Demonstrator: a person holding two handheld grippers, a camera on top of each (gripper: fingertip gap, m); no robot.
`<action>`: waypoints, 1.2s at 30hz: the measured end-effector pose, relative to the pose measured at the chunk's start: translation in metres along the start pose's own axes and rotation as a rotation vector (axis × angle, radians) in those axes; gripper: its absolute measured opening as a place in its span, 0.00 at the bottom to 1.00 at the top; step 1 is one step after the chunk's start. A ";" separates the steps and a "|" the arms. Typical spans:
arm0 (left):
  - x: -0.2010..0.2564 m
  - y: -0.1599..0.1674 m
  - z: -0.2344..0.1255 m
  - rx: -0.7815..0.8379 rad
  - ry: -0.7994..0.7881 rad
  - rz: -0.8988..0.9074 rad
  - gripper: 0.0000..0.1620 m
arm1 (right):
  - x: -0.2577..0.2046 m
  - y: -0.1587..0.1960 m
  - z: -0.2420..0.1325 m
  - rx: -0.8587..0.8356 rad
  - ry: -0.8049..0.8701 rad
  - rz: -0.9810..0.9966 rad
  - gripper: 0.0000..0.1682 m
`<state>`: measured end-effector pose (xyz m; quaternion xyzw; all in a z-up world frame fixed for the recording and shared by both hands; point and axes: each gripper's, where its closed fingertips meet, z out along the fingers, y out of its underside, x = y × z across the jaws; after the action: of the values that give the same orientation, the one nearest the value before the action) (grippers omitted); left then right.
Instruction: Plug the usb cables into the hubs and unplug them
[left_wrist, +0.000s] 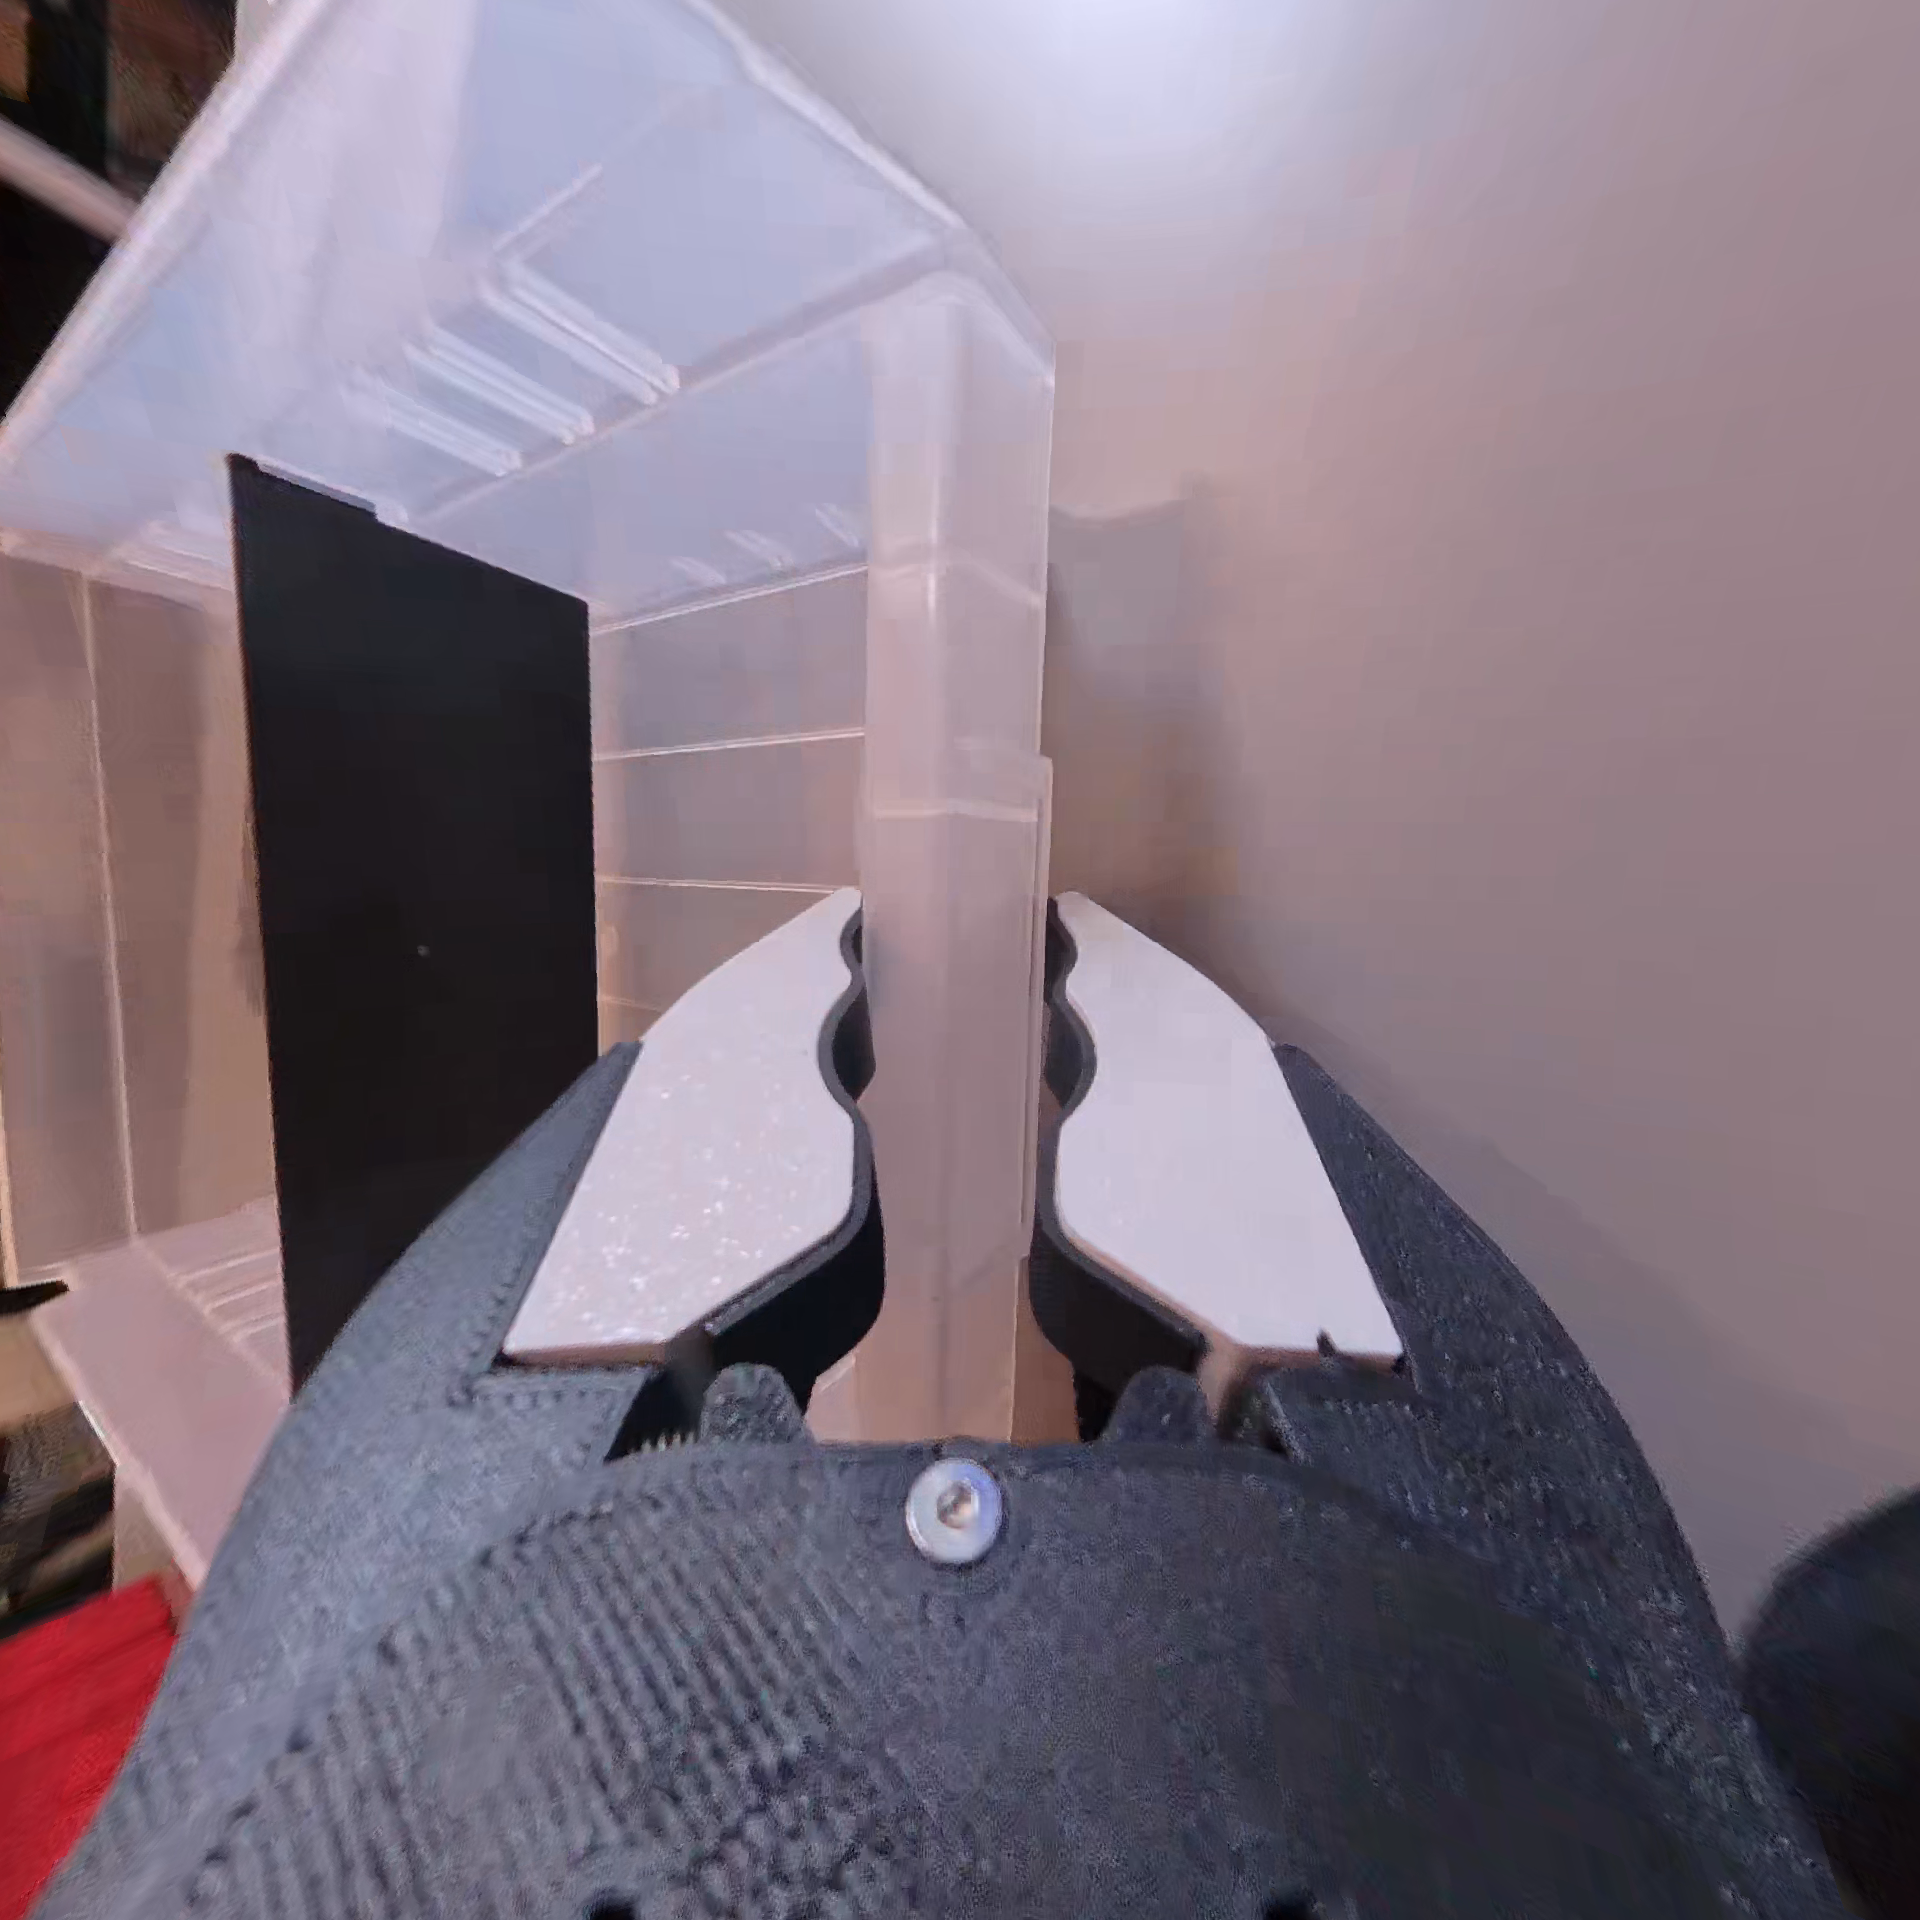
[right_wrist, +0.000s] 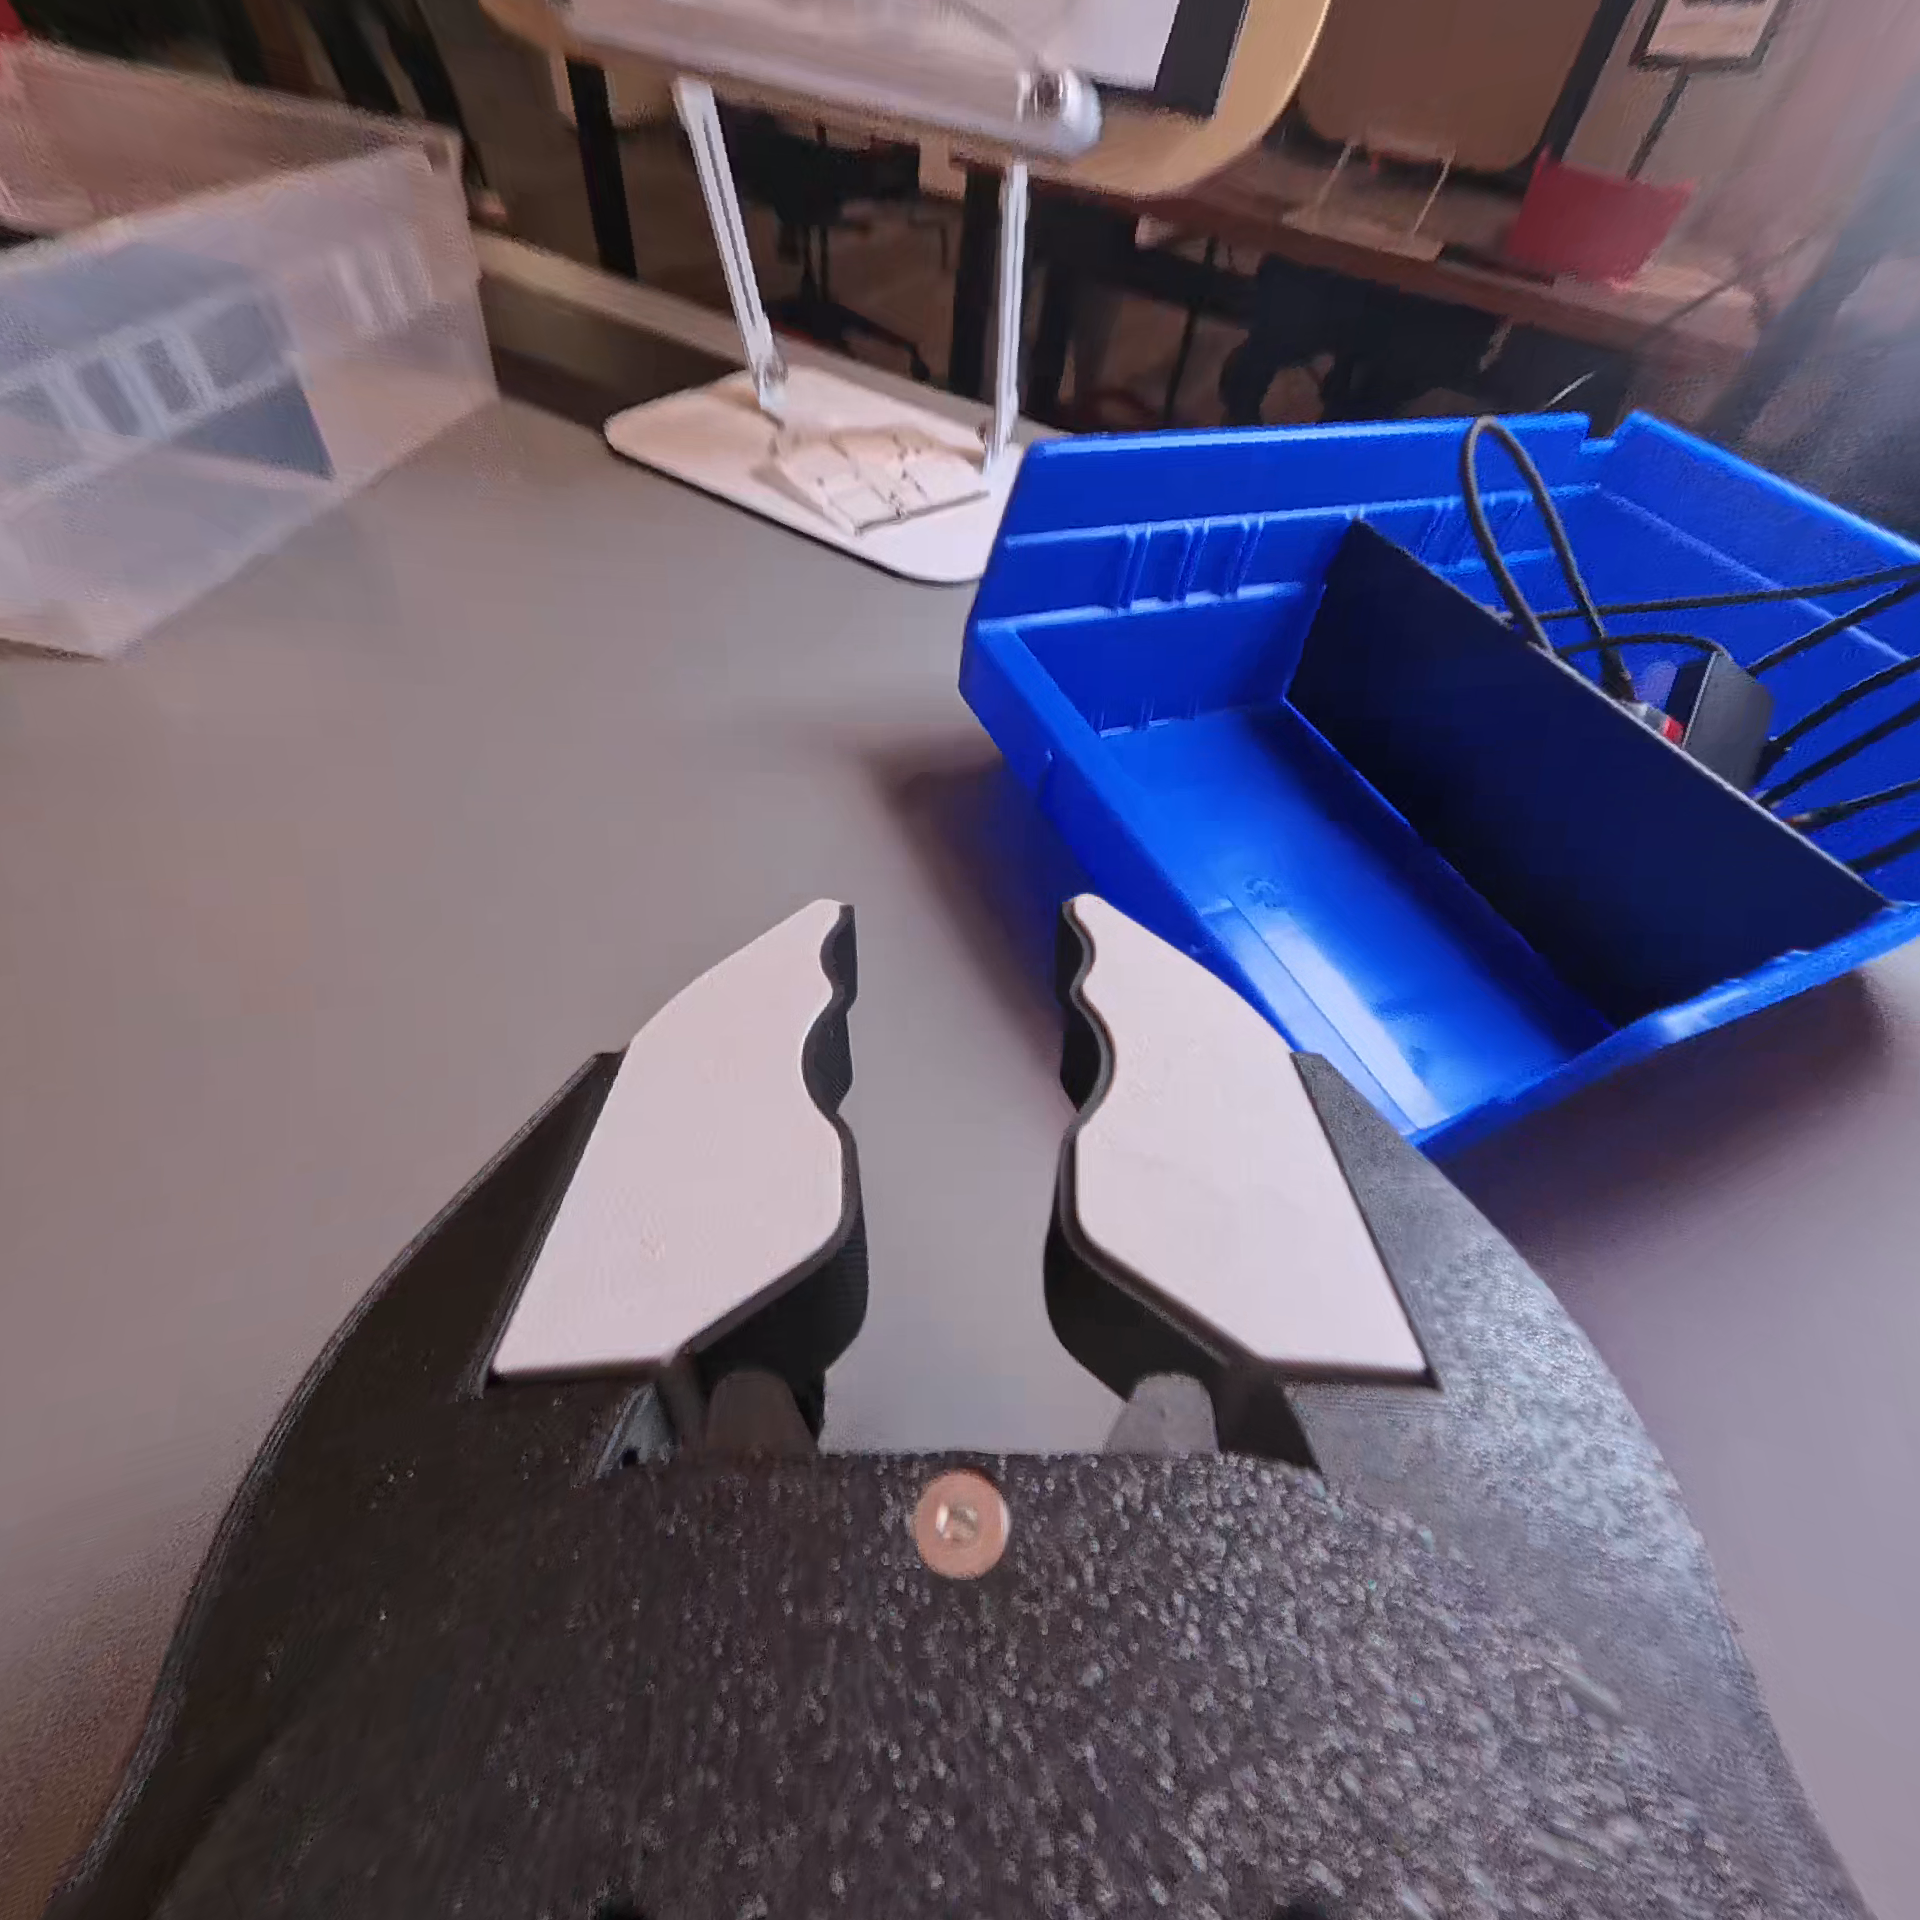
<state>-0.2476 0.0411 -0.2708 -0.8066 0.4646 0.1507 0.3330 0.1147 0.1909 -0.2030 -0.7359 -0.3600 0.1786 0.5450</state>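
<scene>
Your left gripper (left_wrist: 951, 914): jaws clamp clear bin (left_wrist: 951, 727), may tip. Right gripper (right_wrist: 956, 914): jaws open, empty; cables (right_wrist: 1558, 582) tangle-prone.

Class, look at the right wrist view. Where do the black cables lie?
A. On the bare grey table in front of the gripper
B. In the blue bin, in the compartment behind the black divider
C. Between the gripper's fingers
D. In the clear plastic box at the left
B: the black cables lie in the blue bin behind its black divider.
</scene>
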 end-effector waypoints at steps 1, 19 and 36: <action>0.011 -0.012 -0.002 0.035 0.023 0.030 0.19 | 0.003 0.006 0.007 -0.058 0.021 -0.061 0.24; 0.033 -0.102 -0.050 0.521 0.049 -0.233 0.25 | -0.014 0.046 0.064 -0.588 -0.090 -0.633 0.18; 0.102 -0.191 -0.052 0.622 0.185 -0.475 0.37 | -0.120 -0.036 -0.140 0.054 -0.086 -0.116 0.25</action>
<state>-0.0351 0.0055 -0.2129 -0.7623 0.3166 -0.1519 0.5436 0.1129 0.0148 -0.1368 -0.6904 -0.4202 0.1881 0.5580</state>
